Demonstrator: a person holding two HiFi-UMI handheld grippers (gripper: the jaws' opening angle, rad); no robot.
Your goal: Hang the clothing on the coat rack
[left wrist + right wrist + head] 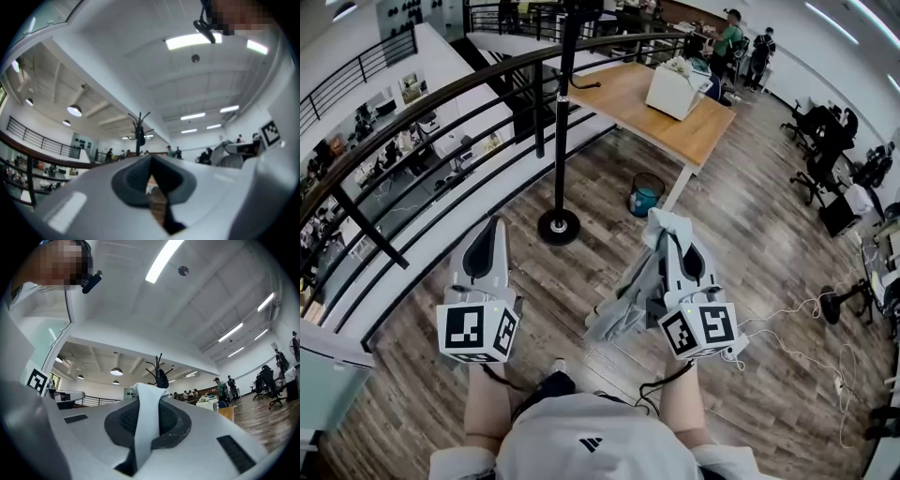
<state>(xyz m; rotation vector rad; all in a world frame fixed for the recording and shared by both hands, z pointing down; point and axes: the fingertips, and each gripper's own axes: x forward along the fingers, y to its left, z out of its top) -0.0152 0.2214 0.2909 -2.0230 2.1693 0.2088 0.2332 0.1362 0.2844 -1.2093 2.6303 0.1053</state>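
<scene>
Between rt tongs (150,398) — garment (146,427), rack hooks (161,372) beyond

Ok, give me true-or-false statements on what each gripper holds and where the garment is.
1. The right gripper is clamped on the pale garment. True.
2. The left gripper grips it too. False: its jaws are shut on nothing.
3. The garment hangs on the coat rack. False: it hangs from the right gripper, apart from the rack.
4. A teal bin stands by the wooden table. True.
</scene>
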